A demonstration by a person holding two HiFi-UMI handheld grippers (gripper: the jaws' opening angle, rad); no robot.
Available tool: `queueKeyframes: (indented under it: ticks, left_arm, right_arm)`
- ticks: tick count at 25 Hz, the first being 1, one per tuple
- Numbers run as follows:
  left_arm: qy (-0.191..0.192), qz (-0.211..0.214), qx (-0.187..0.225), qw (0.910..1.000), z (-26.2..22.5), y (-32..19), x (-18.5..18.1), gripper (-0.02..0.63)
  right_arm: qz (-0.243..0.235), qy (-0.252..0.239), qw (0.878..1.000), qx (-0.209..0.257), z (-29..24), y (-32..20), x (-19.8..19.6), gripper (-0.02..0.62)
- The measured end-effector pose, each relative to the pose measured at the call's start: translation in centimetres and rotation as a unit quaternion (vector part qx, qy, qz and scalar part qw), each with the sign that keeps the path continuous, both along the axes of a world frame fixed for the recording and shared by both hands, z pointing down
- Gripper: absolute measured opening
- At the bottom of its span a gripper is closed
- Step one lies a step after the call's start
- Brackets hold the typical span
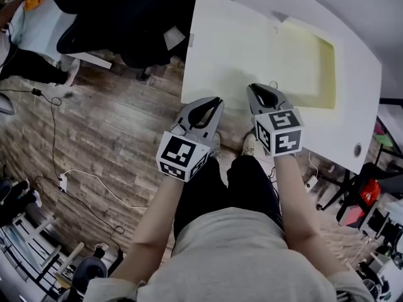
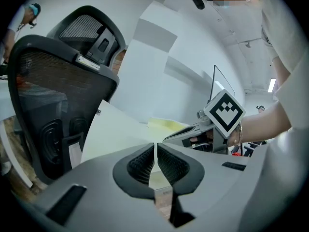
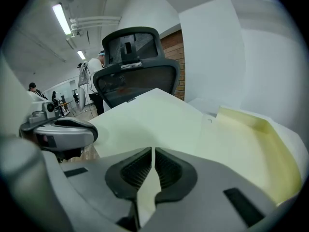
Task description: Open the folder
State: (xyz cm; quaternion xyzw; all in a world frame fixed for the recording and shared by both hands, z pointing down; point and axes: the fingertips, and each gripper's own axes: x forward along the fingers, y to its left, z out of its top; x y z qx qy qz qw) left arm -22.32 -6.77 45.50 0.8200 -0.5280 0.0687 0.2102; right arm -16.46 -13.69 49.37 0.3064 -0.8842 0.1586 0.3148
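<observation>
Folder: right hand-held gripper nips cover, probably (unclear from head view).

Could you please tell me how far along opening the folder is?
Done: the right gripper has its fingers shut on the pale cover at its near edge, and the left gripper seems to pinch it too. In hand: the cover looks partly lifted, with the yellow inside showing. Left: swinging it fully open and laying it flat on the table.
</observation>
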Motion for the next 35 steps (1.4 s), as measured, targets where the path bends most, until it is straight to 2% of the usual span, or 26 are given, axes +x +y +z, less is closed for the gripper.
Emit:
queueKeyframes:
  ticks: [13,18,28,35]
  left_arm:
    - [0.006,-0.004,0.049,0.9988,-5.1,-1.1,5.0,0.023]
    - [0.002,0.002,0.067,0.9978,-7.2,-1.2,7.5,0.023]
    - [-0.02,0.03,0.111,0.9932,-11.8,-2.6,12.6,0.023]
    - [-0.018,0.074,0.15,0.9858,-14.7,-3.2,17.0,0.022]
  right_arm:
    - [-0.018,-0.046,0.998,0.05,-6.6,0.4,5.6,0.031]
    - [-0.002,-0.073,0.994,0.086,-9.7,0.6,8.8,0.031]
    - [0.023,-0.127,0.981,0.143,-14.9,0.6,15.1,0.031]
    - [0.04,-0.169,0.971,0.166,-18.3,0.9,18.6,0.031]
